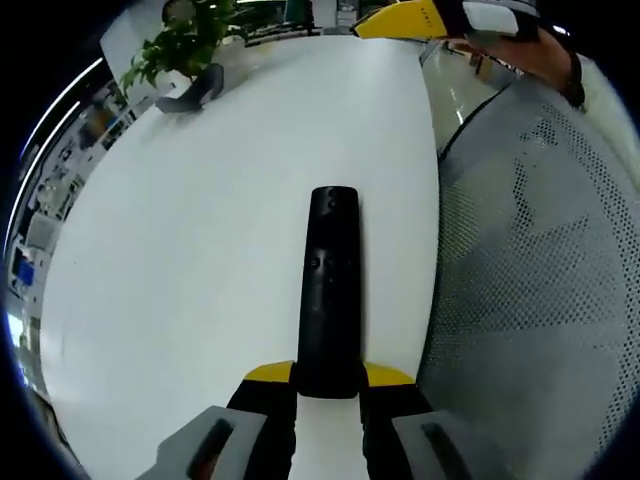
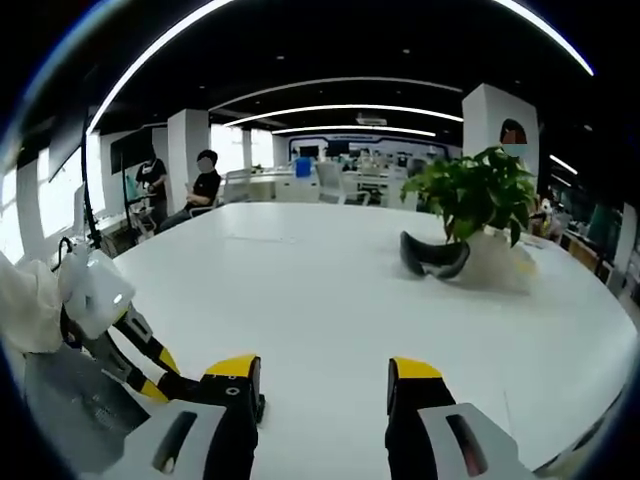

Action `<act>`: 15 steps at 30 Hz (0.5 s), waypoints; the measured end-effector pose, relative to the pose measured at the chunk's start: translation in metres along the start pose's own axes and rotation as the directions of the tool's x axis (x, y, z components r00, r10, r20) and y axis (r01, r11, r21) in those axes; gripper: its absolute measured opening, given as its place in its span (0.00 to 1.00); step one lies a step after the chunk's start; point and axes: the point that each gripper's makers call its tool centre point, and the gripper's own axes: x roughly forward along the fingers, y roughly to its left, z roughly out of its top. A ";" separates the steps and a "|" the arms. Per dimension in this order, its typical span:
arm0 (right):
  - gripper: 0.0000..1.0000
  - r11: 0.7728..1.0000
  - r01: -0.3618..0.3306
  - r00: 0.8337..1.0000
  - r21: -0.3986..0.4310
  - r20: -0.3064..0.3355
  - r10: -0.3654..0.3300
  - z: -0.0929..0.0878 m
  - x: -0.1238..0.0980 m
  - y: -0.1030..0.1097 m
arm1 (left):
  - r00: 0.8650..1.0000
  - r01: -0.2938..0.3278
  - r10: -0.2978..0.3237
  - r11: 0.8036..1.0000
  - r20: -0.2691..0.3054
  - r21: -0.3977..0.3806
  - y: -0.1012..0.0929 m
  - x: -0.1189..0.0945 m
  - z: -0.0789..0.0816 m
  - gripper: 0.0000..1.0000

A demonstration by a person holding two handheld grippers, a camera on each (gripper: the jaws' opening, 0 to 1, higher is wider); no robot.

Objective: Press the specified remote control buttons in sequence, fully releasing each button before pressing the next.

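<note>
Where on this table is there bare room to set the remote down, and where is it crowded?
The table is bare from the right gripper out to the far edge, and on both sides of the remote held in the left gripper. It is crowded only by the plant and the dark headset beside it.

Wide bare white table [image 2: 330,290], far potted plant [image 2: 478,195] and dark headset [image 2: 434,257] the lone obstacles
</note>
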 end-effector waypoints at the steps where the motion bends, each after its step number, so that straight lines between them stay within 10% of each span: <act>1: 0.49 1.000 -0.001 1.000 -0.001 0.000 0.001 0.000 0.000 0.000 | 1.000 0.000 0.000 1.000 0.003 0.000 -0.001 0.000 0.000 0.22; 15: 0.30 0.998 -0.058 0.997 -0.011 -0.049 0.058 -0.005 0.003 0.012 | 1.000 -0.008 0.008 1.000 0.002 -0.004 -0.009 0.000 0.002 0.23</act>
